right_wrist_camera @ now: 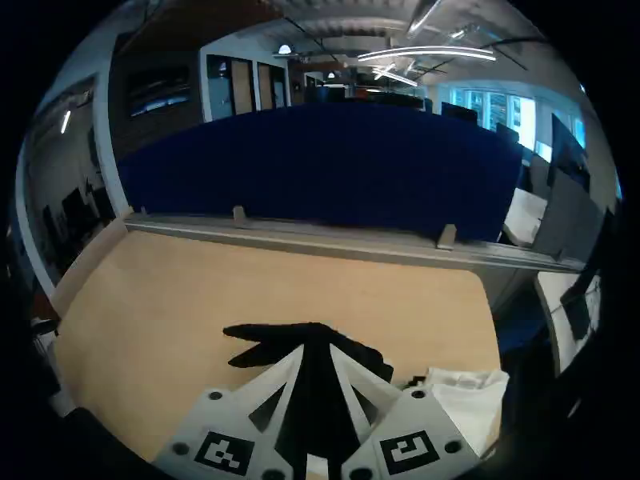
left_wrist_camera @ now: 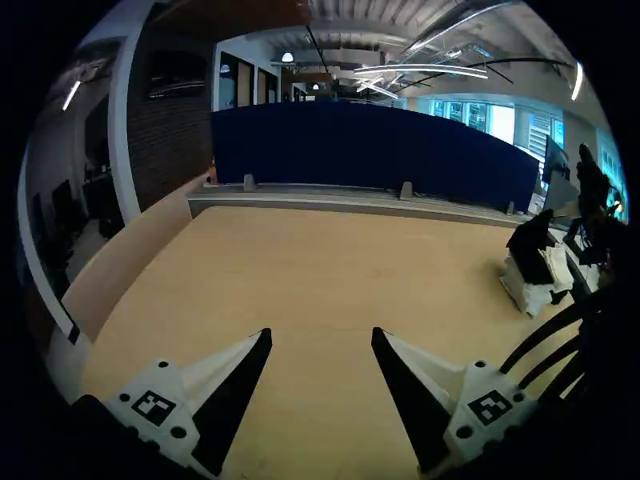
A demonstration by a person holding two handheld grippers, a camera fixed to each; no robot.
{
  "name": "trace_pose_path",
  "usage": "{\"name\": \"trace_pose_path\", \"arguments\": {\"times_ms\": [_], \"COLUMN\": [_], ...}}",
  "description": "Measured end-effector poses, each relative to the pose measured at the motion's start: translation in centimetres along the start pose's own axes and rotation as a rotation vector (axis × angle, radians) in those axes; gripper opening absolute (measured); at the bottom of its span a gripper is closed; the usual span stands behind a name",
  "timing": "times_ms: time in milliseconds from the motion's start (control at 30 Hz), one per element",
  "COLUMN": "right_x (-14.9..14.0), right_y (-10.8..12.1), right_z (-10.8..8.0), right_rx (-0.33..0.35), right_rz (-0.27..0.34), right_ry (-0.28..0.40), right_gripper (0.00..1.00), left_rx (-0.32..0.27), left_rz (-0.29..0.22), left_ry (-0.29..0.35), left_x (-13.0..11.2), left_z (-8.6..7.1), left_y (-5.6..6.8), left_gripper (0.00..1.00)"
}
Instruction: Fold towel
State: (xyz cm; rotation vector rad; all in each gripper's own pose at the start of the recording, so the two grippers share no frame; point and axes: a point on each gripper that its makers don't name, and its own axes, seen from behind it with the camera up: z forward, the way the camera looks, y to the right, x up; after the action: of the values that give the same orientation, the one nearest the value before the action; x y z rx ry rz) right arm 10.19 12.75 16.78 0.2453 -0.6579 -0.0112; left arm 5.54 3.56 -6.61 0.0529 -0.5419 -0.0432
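Nearest you, your right gripper point(right_wrist_camera: 317, 349) was pinched closed on the black towel point(right_wrist_camera: 260, 333), dark cloth filling the slit between its two fingers; from there the towel spread in a crumpled, pointed patch toward the blue divider point(right_wrist_camera: 320, 172), lying on the wooden table point(right_wrist_camera: 160, 296) well short of it; a heap of white cloth point(right_wrist_camera: 468, 396) lay just beside the towel, on the side away from the divider and touching or nearly touching it.

Your left gripper point(left_wrist_camera: 321, 330) stood with its fingers wide apart and nothing between them, over bare wood on the near side of the table, well apart from the divider; from that hand the black towel showed as a dark lump on the white heap, off toward the divider's right end, with a chair back point(left_wrist_camera: 560, 344) nearer you.

The step looked like pulling the towel free and laying it flat before any fold; to do that well, you needed the pinch on one corner or edge, not on a bunch; I could not tell which you had. The open wood in front of the divider's middle was the place to spread it; the free left claw wanted the matching corner, so both hands could stretch the edge taut; a lift clear of the white heap would have spared dragging that cloth along.
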Motion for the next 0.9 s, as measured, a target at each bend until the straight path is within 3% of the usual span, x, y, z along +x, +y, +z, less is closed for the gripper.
{"name": "trace_pose_path", "arguments": {"times_ms": [300, 700, 900], "right_x": [-5.2, -15.3, -17.7], "right_y": [1.8, 2.2, 2.2], "right_z": [-1.3, -0.6, -0.5], "right_rx": [-0.029, -0.076, -0.085], "right_rz": [0.077, 0.125, 0.155], "right_ry": [-0.039, -0.206, -0.240], "right_gripper": [0.08, 0.08, 0.08], "left_rx": [-0.010, -0.008, -0.005], "left_rz": [0.019, 0.025, 0.033], "left_ry": [-0.005, -0.005, -0.002], "left_x": [0.2, 0.3, 0.7], "left_z": [0.4, 0.1, -0.1], "left_y": [0.6, 0.6, 0.7], "left_gripper": [0.93, 0.93, 0.93]}}
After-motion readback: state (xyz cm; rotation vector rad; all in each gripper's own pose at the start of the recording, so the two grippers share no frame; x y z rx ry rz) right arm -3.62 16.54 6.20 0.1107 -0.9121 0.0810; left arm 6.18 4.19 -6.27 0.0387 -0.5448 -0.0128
